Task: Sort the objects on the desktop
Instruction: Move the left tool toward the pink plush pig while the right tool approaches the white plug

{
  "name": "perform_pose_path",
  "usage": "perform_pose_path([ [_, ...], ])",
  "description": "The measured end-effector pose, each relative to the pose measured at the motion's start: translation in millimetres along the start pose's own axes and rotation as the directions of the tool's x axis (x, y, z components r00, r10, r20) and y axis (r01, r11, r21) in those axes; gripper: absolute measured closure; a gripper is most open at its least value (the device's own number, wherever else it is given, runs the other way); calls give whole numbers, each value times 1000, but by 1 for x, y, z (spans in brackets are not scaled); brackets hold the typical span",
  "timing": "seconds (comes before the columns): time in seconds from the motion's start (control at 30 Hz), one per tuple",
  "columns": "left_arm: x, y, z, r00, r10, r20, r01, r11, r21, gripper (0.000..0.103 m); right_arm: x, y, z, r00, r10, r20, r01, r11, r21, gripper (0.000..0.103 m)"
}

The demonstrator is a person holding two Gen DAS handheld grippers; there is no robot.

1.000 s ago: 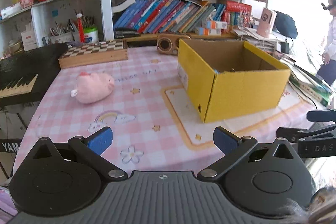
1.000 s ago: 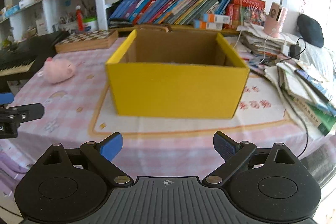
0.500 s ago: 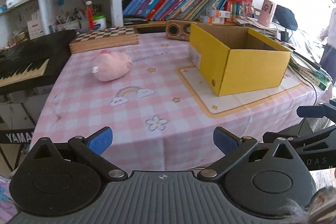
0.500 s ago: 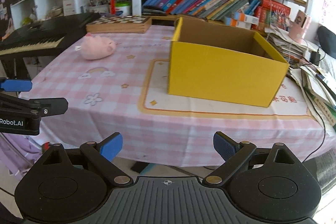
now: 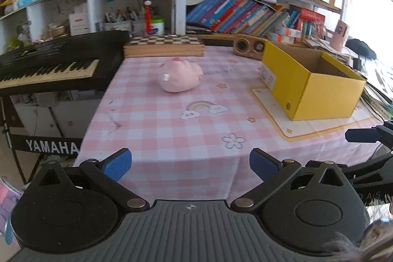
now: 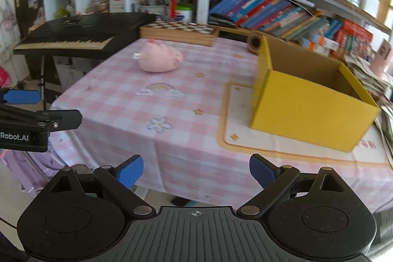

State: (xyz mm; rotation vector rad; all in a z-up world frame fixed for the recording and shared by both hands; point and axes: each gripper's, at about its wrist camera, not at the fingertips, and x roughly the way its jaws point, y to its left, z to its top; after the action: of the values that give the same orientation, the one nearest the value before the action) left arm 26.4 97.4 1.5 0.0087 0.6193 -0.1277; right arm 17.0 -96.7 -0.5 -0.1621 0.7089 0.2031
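"YAMAHA" on the keyboard stand [image 5: 51, 147]; "Robot.AI" on the left tongs [image 6: 14, 138].

Ahead of the left gripper's claw, the pink checked tablecloth [image 5: 172, 124] carries one pink plush toy [image 5: 181, 78], one open yellow cardboard box [image 5: 310, 82], one folded wooden chessboard [image 5: 164, 45] and one small wooden speaker [image 5: 249, 48]. One black Yamaha keyboard [image 5: 56, 63] stands to the left of the claw. The printed cloth shows one rainbow [image 5: 203, 109] and one flower [image 5: 233, 140]. Two shelf levels of books [image 5: 240, 16] fill the far wall; their number cannot be told. The right wrist view counts the same single plush toy [image 6: 161, 58] and single box [image 6: 312, 100].
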Motion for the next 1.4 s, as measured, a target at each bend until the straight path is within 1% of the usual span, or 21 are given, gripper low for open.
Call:
perform_pose_path([
  [0.2,0,12,0,1000,1,0,-1,999,-35,0,0,15,5,1000,18,10,-17,999,-49,8],
  [0.5,4,19,1,1000,14,2,-14,999,-46,0,7,21,11,1000,28,13,-28,998,-57,8],
  [0.7,14,28,5,1000,27,-2,-27,998,-53,0,20,24,21,999,43,19,-42,997,-69,8],
  [0.97,39,39,18,999,45,-23,-46,996,-74,0,49,21,41,998,66,1,-65,994,-83,8],
  [1.2,69,38,34,998,45,-44,-48,996,-74,0,76,10,60,997,79,-16,-80,993,-88,8],
  [1.4,93,37,50,996,64,-56,-69,994,-83,0,101,-2,76,994,106,-32,-109,990,-86,8],
])
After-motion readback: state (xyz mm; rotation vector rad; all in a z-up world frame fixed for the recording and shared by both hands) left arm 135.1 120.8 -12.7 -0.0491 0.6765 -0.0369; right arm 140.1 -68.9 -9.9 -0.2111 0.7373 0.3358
